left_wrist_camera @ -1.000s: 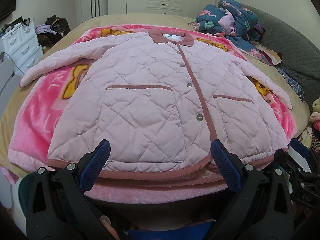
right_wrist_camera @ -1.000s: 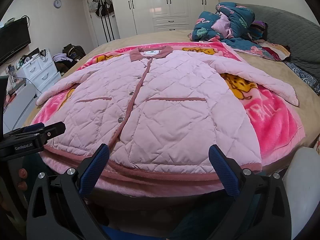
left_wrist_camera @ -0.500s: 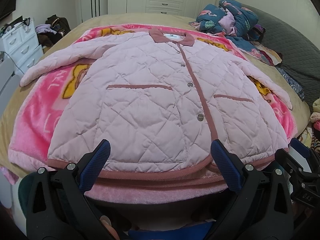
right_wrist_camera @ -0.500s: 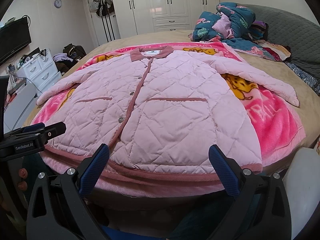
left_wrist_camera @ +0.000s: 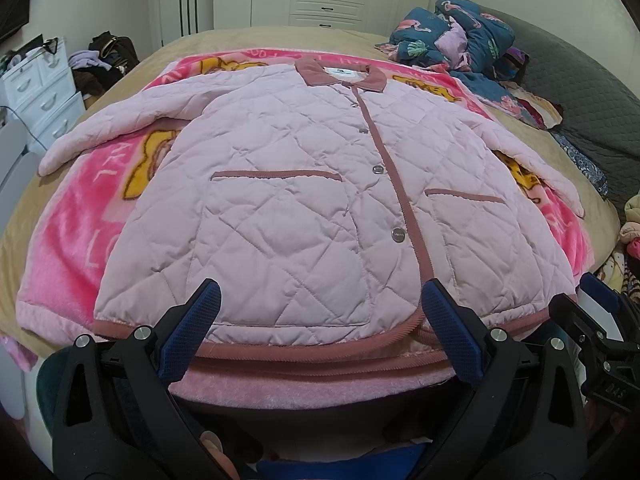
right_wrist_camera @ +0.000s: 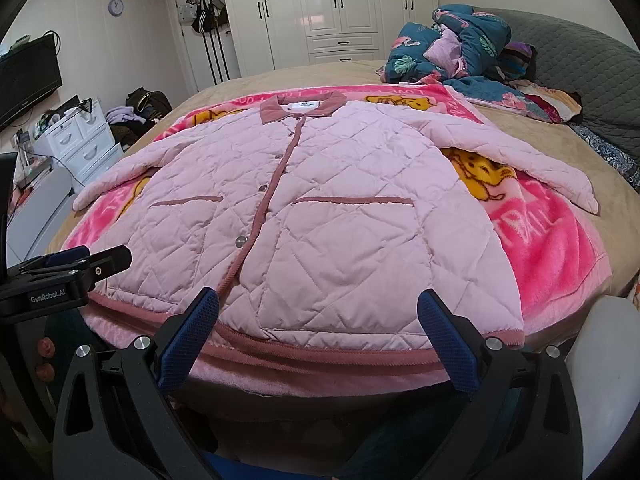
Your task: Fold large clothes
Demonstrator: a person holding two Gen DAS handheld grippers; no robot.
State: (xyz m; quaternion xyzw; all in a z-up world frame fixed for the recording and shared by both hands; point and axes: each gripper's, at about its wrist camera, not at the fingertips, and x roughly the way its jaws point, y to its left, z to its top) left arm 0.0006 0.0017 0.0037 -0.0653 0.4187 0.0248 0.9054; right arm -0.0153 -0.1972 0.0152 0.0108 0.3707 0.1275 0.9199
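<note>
A pale pink quilted jacket (left_wrist_camera: 304, 200) with rose trim lies flat, front up and buttoned, on a pink cartoon blanket (left_wrist_camera: 88, 216) on the bed; it also shows in the right wrist view (right_wrist_camera: 328, 208). Its sleeves spread out to both sides. My left gripper (left_wrist_camera: 320, 312) is open and empty, hovering just before the hem, left of the button line. My right gripper (right_wrist_camera: 320, 320) is open and empty before the hem's right half. Each gripper shows at the edge of the other's view.
A heap of blue patterned bedding (left_wrist_camera: 460, 40) lies at the bed's far right, beside a grey quilted headboard (left_wrist_camera: 580, 92). White drawers (left_wrist_camera: 40, 92) and clutter stand left of the bed. White wardrobes (right_wrist_camera: 340, 12) line the back wall.
</note>
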